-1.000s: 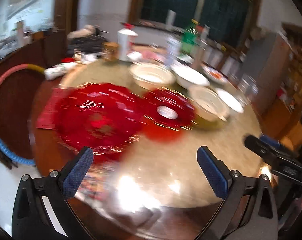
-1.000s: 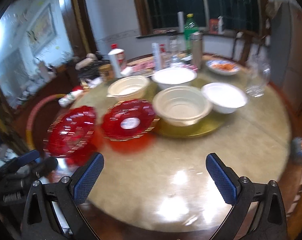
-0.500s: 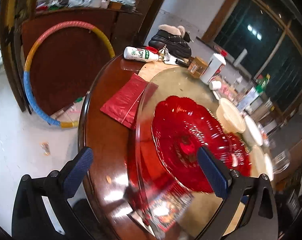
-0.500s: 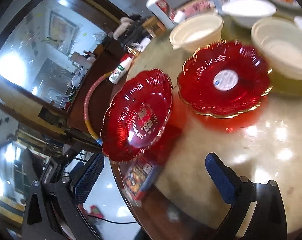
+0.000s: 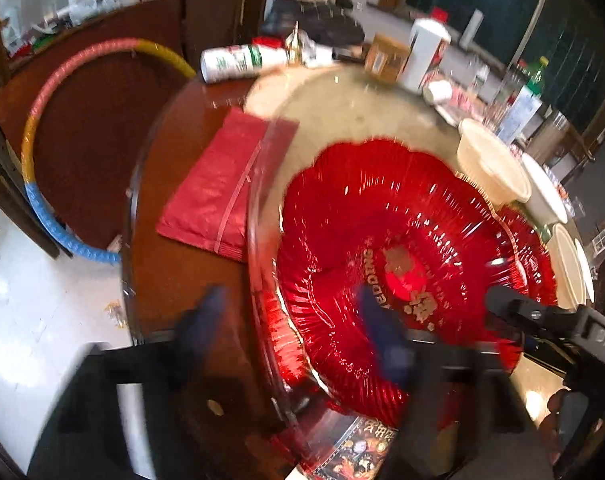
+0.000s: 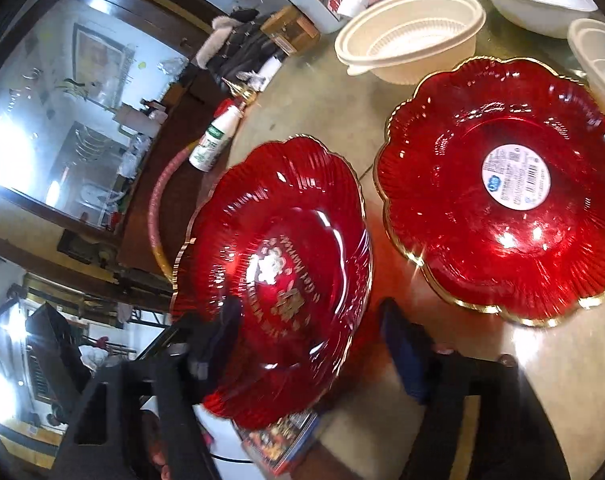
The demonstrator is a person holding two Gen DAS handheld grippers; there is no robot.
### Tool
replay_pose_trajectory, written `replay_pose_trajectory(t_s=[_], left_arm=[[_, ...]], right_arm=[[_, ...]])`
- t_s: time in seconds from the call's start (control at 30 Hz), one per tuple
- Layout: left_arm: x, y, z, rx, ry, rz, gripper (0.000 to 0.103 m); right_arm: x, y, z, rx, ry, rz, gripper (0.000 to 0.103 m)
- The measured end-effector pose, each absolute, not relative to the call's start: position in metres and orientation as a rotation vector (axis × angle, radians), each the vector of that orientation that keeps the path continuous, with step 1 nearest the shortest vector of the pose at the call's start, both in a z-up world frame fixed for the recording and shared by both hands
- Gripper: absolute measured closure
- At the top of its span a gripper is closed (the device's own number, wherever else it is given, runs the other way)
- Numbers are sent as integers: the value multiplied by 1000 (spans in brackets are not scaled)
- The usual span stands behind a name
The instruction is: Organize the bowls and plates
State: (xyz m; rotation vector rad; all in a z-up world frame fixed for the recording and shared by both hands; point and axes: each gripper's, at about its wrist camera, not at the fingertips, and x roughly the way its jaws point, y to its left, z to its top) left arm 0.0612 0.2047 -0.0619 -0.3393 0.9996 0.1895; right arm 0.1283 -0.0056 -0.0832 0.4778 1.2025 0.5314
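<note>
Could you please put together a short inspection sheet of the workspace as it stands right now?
Surface: round wooden table with a glass turntable on it.
Job's things: red plate with gold lettering at the turntable's edge; red plate with a white sticker beside it; cream bowls behind.
Clutter: red packet, white bottle lying down, printed box under the lettered plate.
Grippers: left hand-held gripper and right hand-held gripper, both blurred, fingers apart, either side of the lettered plate's rim.
Cables: nothing seen.
Surroundings: hula hoop against a dark cabinet, dark windows.
</note>
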Motion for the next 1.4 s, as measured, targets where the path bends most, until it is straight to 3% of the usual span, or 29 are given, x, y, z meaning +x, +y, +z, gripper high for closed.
replay_pose_trajectory(t_s=[0.03,0.07,0.1,0.13,0.17,0.83,1.4], left_arm=[[64,205,-67,-355,1021,179,73],[67,204,-71,-358,1031,176,77],[67,203,-72,-345,1027,180,85],[67,201,-71,-315,1011,194,86],[67,200,-70,-298,1003,208,86],[46,180,-37,-192,823,305,86],[25,166,-47,-216,827,284,86]], right_arm=[[130,-4,-87,470,1214,519,59],[131,-3,-89,462,1208,514,62],[129,-4,-89,451,1202,512,72],[128,-5,-91,436,1200,507,86],[127,-6,-92,434,1198,504,88],[103,-8,-60,328,1027,542,89],[72,-13,-55,221,1029,461,89]])
